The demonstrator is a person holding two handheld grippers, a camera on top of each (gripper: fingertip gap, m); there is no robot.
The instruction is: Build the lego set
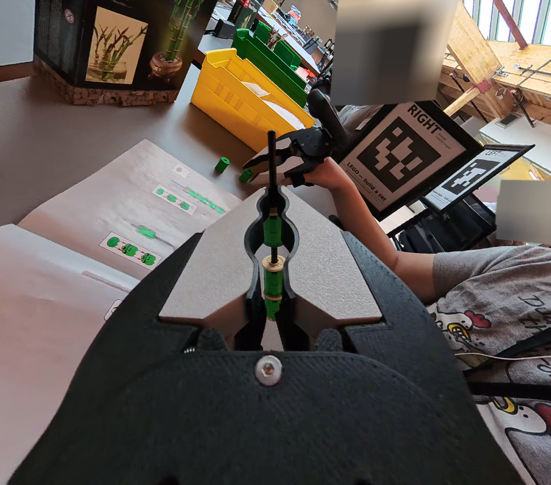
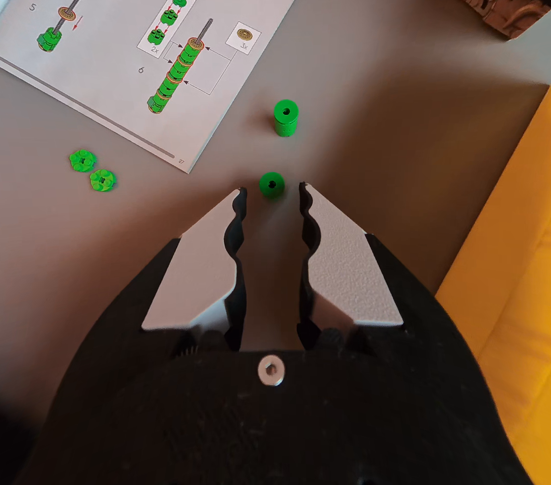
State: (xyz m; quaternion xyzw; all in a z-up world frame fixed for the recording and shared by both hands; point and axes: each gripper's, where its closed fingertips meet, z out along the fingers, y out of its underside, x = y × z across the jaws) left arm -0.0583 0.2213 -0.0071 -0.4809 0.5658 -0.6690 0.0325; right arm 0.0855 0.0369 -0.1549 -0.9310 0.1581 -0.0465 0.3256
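My left gripper [image 1: 272, 193] is shut on a bamboo stalk [image 1: 272, 277]: a black axle threaded with green round bricks and tan rings, its bare end pointing forward. My right gripper [image 2: 272, 186] is open just above the table, its tips on either side of a green cylinder stack [image 2: 272, 184] standing upright. It also shows in the left wrist view [image 1: 262, 169], beside that stack [image 1: 246, 175]. A second green cylinder stack [image 2: 285, 117] stands a little farther ahead, also in the left wrist view [image 1: 222, 164]. Two green round plates [image 2: 92, 170] lie to the left.
The open instruction booklet [image 2: 143, 32] lies on the grey table [image 2: 387, 142]. A yellow bin [image 1: 247, 101] is at the right, a green bin [image 1: 268, 59] behind it. The set's box [image 1: 119, 14] stands at the back. A person's arm [image 1: 357, 217] is at right.
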